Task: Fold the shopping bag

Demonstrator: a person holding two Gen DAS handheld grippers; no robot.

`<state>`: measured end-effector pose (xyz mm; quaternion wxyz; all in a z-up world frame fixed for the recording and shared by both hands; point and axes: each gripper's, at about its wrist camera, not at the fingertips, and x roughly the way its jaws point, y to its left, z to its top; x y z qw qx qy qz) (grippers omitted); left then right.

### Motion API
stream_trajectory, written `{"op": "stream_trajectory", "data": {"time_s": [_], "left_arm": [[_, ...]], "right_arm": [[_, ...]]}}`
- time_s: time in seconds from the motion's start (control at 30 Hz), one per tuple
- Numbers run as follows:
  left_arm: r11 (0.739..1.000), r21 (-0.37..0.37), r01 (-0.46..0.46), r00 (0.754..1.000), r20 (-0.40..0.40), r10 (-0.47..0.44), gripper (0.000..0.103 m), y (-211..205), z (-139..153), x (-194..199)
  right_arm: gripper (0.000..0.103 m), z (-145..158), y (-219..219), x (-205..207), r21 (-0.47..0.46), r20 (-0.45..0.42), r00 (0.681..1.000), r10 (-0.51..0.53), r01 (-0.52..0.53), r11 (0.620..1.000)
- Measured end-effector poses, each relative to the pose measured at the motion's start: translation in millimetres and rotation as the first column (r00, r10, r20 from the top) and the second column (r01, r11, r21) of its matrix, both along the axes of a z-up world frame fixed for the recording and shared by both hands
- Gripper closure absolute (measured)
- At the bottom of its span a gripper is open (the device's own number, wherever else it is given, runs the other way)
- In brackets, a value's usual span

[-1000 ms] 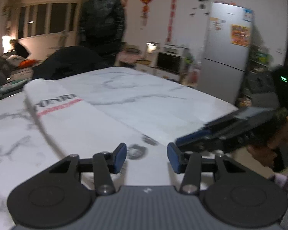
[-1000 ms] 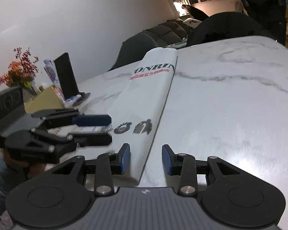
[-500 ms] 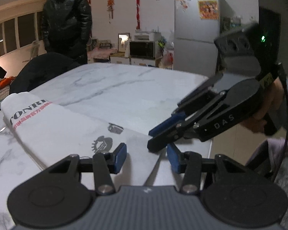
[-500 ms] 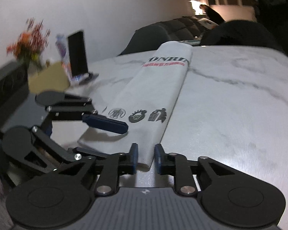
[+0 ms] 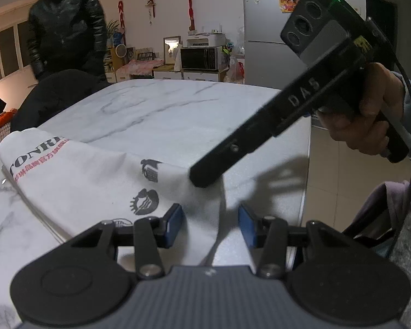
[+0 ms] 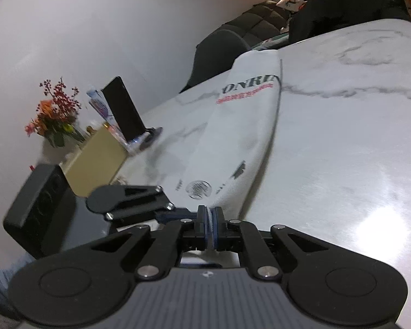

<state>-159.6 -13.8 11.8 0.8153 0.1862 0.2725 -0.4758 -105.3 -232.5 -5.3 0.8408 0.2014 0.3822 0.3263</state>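
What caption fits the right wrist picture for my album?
Right gripper pinches the white shopping bag's near end on the marble table.

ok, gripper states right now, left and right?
Left gripper: open, holding nothing, near end of the shopping bag between its fingers.
Right gripper: closed on the bag's near edge.

The shopping bag (image 6: 241, 137) hides its near corner (white fabric) between closed jaws.
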Motion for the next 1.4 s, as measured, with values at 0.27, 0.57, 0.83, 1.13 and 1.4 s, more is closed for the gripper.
{"op": "stream_trajectory", "data": {"time_s": [0.27, 0.57, 0.83, 1.13, 1.4], "left_arm": [[0.997, -0.052, -0.060, 0.997, -0.047, 0.057, 0.075, 9, 1, 6], [0.995, -0.053, -0.081, 0.982, -0.175, 0.071, 0.089, 13, 7, 36], [0.996, -0.065, -0.062, 0.966, -0.255, 0.044, 0.089, 17, 5, 54], [1.000, -0.002, 0.030, 0.971, -0.239, -0.030, 0.077, 6, 10, 56], [0.994, 0.027, 0.103, 0.970, -0.225, -0.095, 0.058, 0, 10, 51]], "right_arm": [[0.098, 2, 26, 11, -0.039, 0.024, 0.999, 0.035, -0.034, 0.999], [0.086, 24, 20, -4, -0.303, 0.287, 0.932, 0.221, -0.130, 0.944], [0.073, 8, 27, -31, -0.602, 0.383, 0.792, 0.475, -0.176, 0.779], [0.062, -6, 60, -49, -0.874, 0.359, 0.508, 0.783, -0.110, 0.473], [0.074, -18, 71, -62, -0.964, 0.214, 0.225, 0.951, -0.107, 0.242]]}}
